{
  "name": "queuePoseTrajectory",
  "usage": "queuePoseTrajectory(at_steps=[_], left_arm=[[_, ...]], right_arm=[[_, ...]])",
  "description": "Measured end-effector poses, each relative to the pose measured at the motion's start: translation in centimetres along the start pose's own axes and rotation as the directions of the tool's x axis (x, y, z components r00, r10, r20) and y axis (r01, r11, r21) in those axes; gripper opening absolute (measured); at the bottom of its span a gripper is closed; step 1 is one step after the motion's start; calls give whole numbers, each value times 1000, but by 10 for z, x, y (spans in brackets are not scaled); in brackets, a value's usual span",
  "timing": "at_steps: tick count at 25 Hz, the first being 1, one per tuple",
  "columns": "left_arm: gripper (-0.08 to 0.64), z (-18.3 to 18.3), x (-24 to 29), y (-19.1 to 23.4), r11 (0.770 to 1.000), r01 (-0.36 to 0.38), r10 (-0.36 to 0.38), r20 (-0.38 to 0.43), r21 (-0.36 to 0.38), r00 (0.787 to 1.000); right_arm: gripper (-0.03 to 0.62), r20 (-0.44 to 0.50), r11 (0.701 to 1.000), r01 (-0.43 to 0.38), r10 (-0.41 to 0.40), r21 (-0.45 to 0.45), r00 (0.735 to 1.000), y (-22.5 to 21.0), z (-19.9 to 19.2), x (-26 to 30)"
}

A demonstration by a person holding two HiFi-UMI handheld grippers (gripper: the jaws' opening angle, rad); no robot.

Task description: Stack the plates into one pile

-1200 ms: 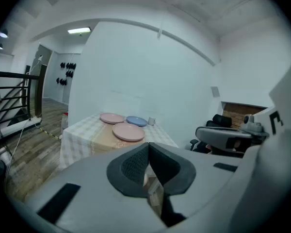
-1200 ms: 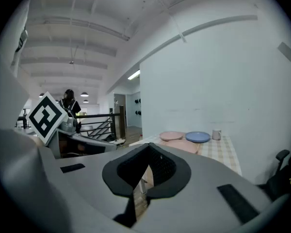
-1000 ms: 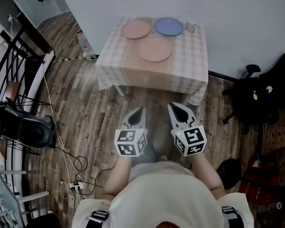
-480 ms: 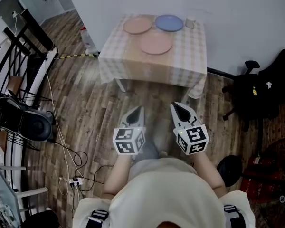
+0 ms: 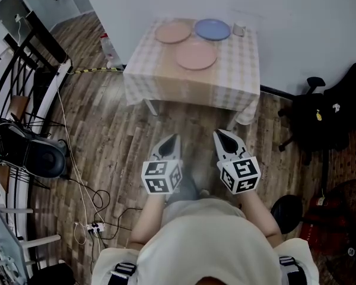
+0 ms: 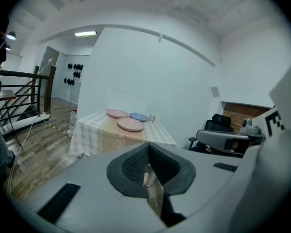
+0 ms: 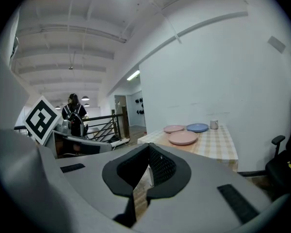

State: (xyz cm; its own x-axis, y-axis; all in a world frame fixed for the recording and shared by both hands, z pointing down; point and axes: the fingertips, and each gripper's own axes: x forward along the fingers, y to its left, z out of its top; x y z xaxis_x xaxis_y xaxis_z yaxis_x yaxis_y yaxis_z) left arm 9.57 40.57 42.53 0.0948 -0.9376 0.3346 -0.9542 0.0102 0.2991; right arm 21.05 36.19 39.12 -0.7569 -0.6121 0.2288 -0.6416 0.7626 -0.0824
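Note:
Three plates lie apart on a small table with a checked cloth by the white wall: a pink plate nearest me, a second pink plate at the back left, and a blue plate at the back right. The same plates show far off in the left gripper view: pink plate, second pink plate, blue plate; and in the right gripper view: pink plate, blue plate. My left gripper and right gripper are both shut and empty, held over the wooden floor well short of the table.
A white mug stands at the table's back right corner. A black office chair is to the right, a black stair railing and cables to the left. A person stands far back in the right gripper view.
The table and plates have shifted slightly up and right in the head view. Both grippers keep their places in the frame and stay shut.

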Motion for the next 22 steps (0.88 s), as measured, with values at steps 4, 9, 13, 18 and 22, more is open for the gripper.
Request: queuePoseTrajectory(at_steps=[4, 9, 13, 18, 22], left_arm=[[3, 5, 12, 3, 1000, 10, -10, -3, -1, 1000], [4, 17, 34, 11, 1000, 14, -14, -3, -1, 1000], [3, 28, 53, 23, 1000, 19, -19, -5, 1, 1000], [3, 42, 78, 42, 1000, 22, -22, -8, 10, 1000], [3, 56, 98, 59, 1000, 24, -24, -8, 13, 1000]], right_arm=[[0, -1, 1000, 6, -6, 7, 1000, -7, 2, 11], [0, -3, 1000, 5, -5, 11, 1000, -20, 9, 33], [0, 0, 1000, 7, -7, 16, 1000, -27, 16, 57], [0, -1, 1000, 5, -5, 20, 1000, -36, 24, 91], [0, -5, 1000, 2, -2, 25, 1000, -41, 29, 119]])
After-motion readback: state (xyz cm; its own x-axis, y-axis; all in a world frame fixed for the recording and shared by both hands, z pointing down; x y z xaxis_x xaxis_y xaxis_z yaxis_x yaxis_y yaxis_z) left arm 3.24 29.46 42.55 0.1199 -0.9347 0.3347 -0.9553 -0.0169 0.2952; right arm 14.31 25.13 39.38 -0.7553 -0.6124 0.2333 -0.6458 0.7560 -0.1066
